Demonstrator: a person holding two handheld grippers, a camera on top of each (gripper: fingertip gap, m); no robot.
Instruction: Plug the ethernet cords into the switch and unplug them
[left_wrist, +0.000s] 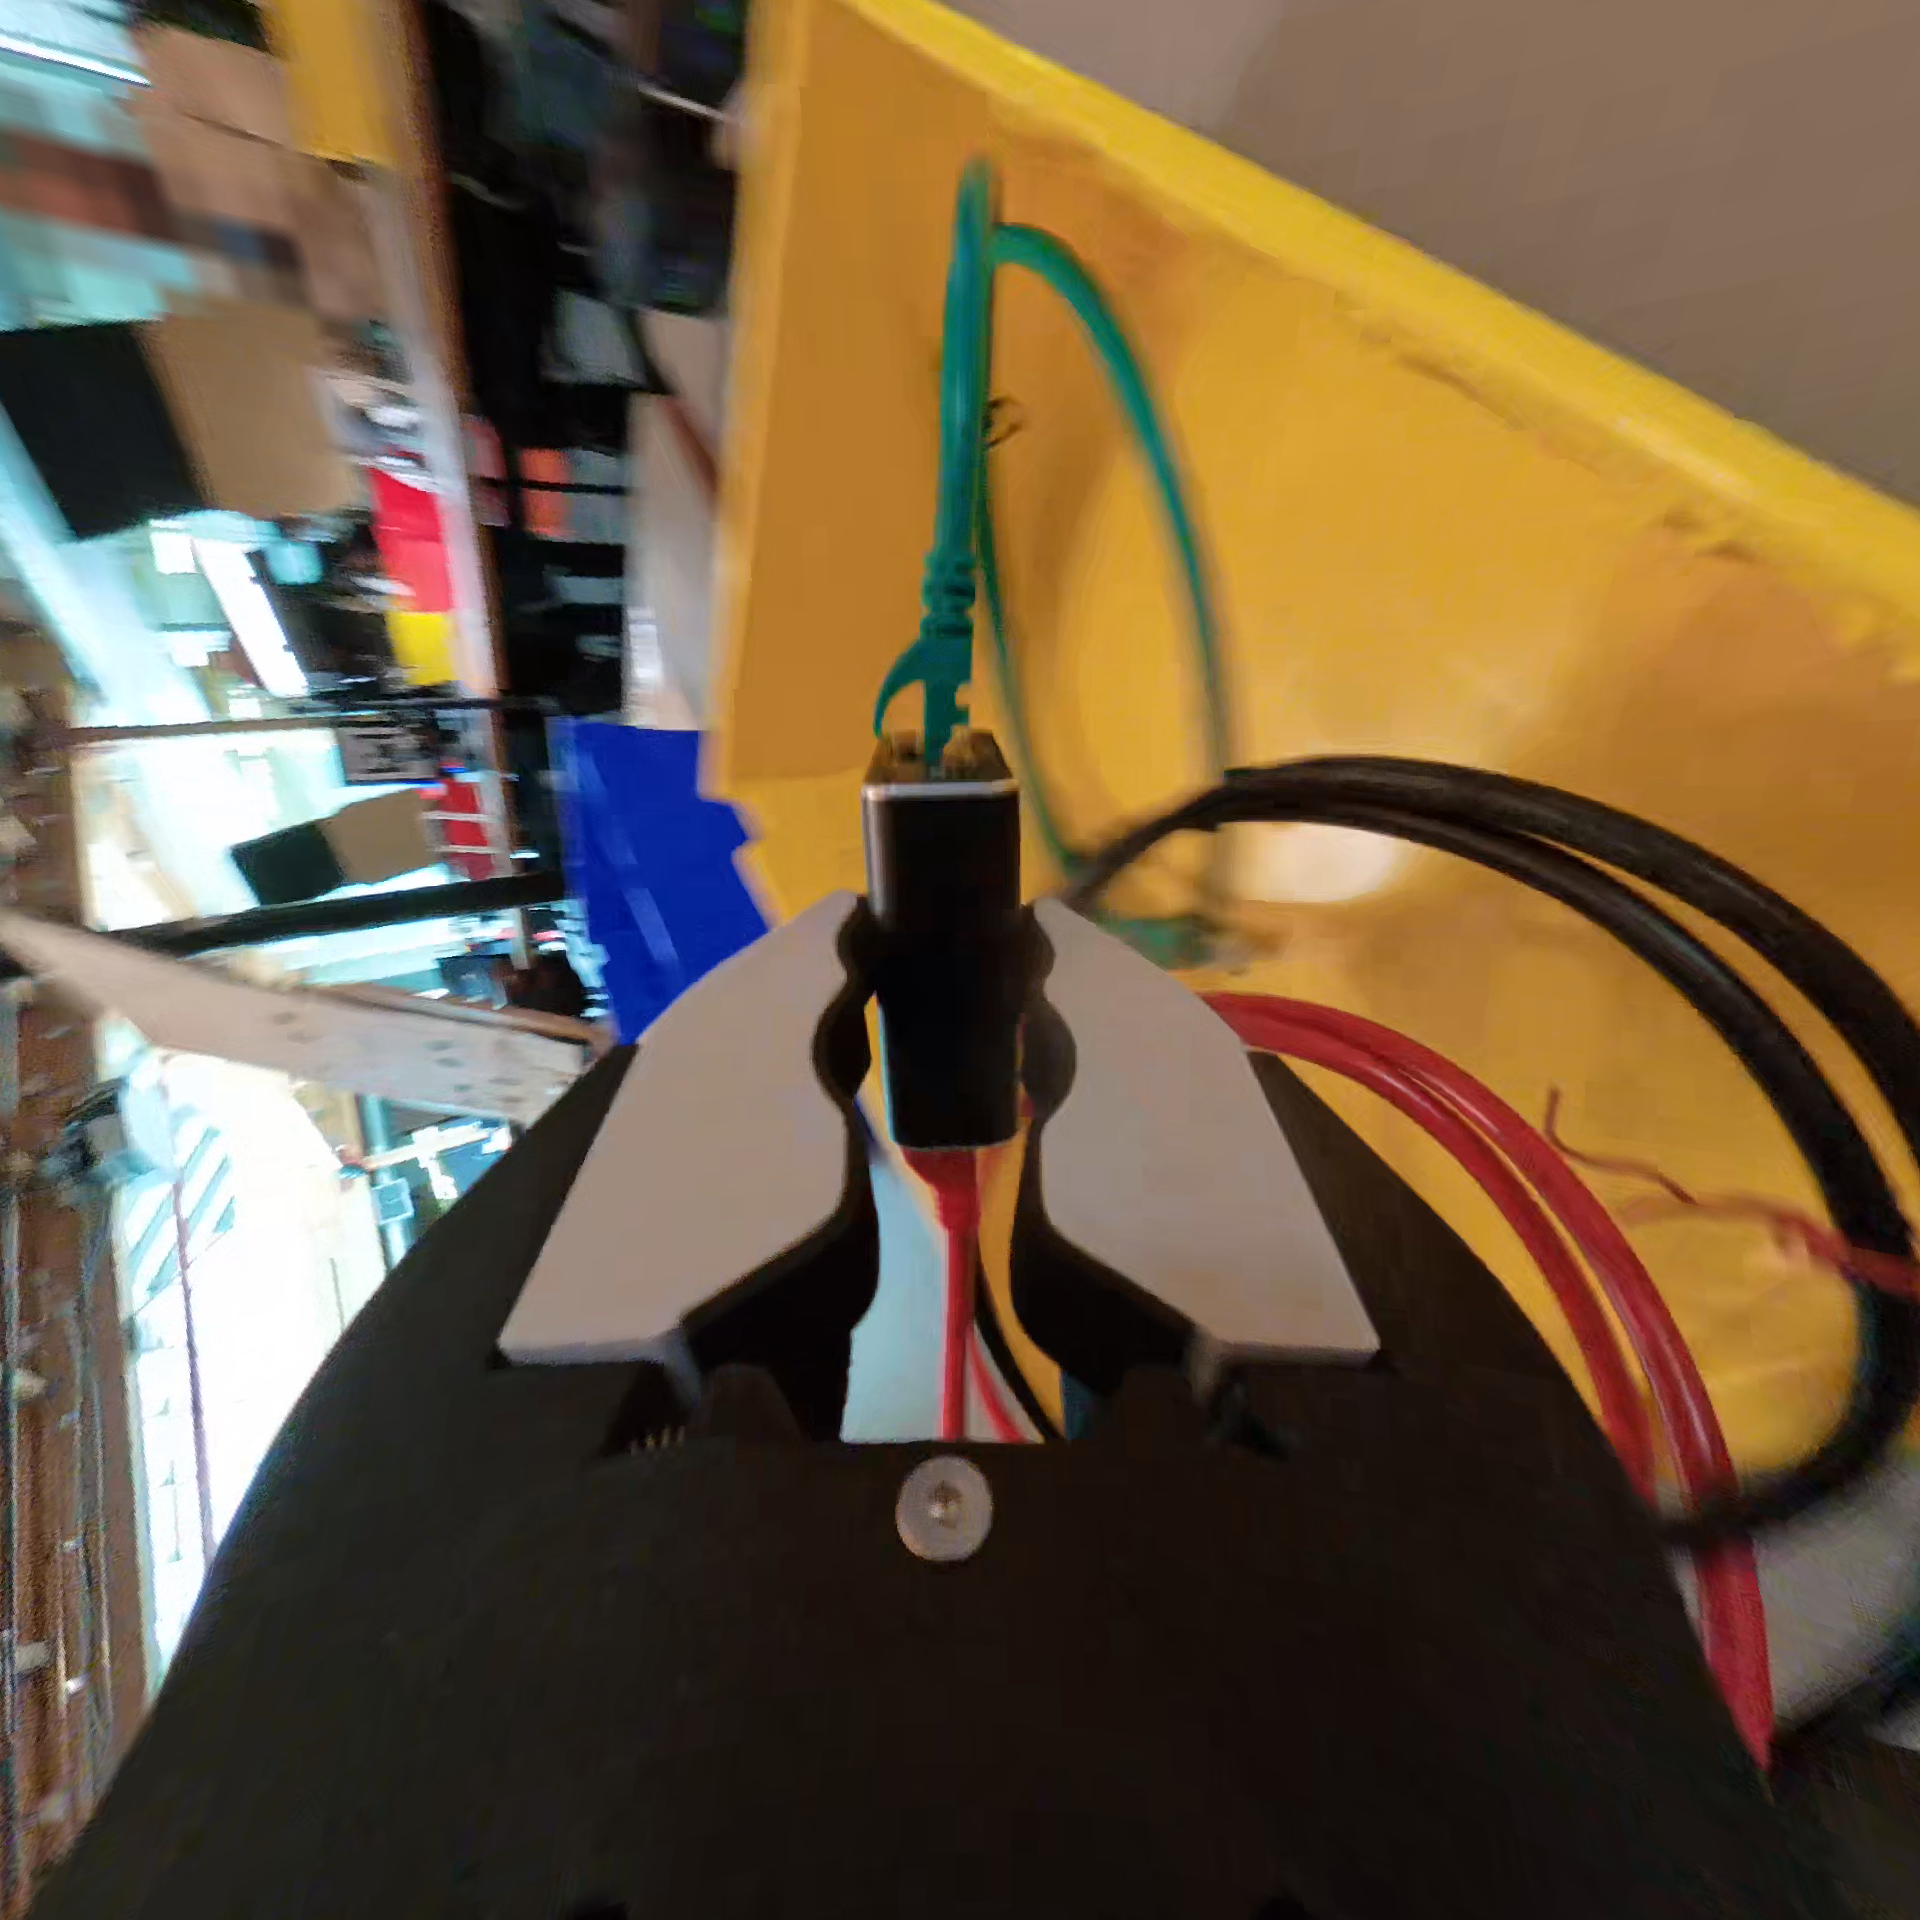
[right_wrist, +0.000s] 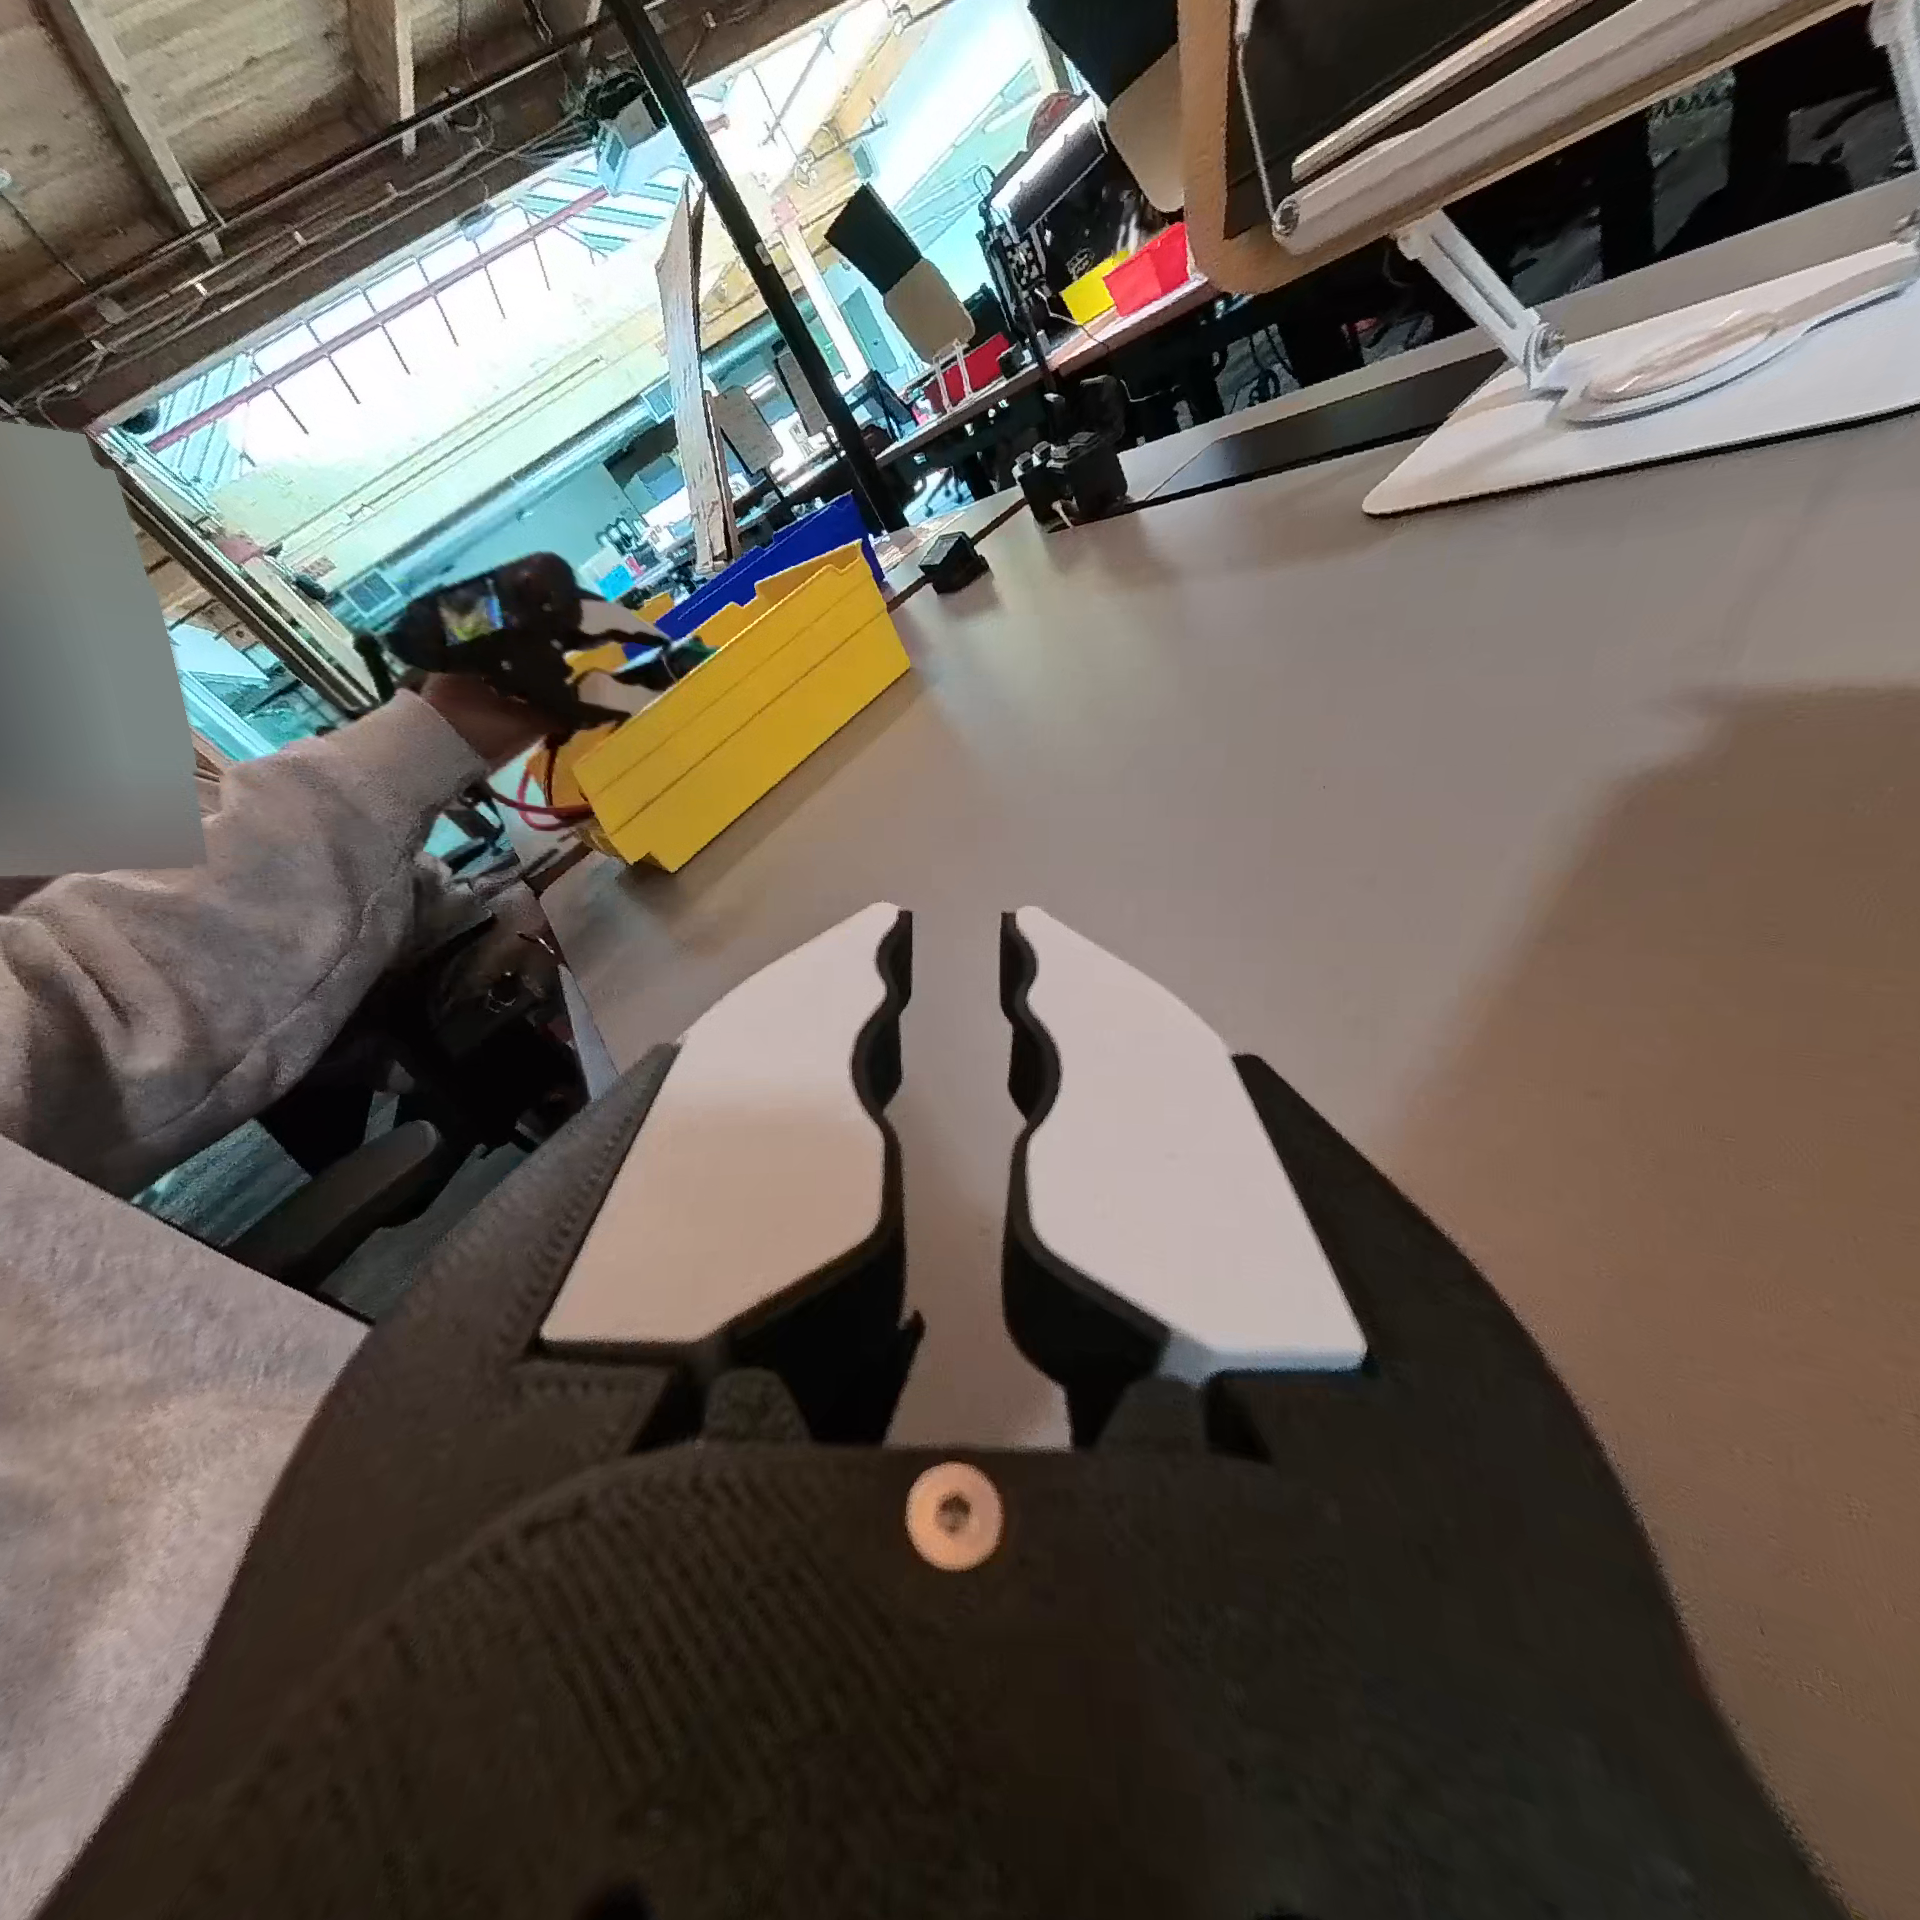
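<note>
A: Nearest the lens, left gripper (left_wrist: 943, 925) clamped on the switch (left_wrist: 941, 961), a small black box pinched by its flanks so both ends stay reachable

B: Green cord (left_wrist: 954, 540) seated in the far end, red cord (left_wrist: 958, 1226) leaving the near end between the fingers?

A: Looks so; green plug sunk into a port, loop trailing into the yellow bin (left_wrist: 1455, 582). Held up over the bin, probably to keep slack cords falling inside. Black cable (left_wrist: 1621, 831) looped there too, touching nothing gripped

B: And the right gripper (right_wrist: 956, 920)?

A: Jaws slightly apart, nothing between them, low over the grey tabletop (right_wrist: 1351, 831), well away from the bin. Likely parked until needed for pulling a plug, with the latch tab as the snag

B: Blurred left view, so port count unclear
</note>
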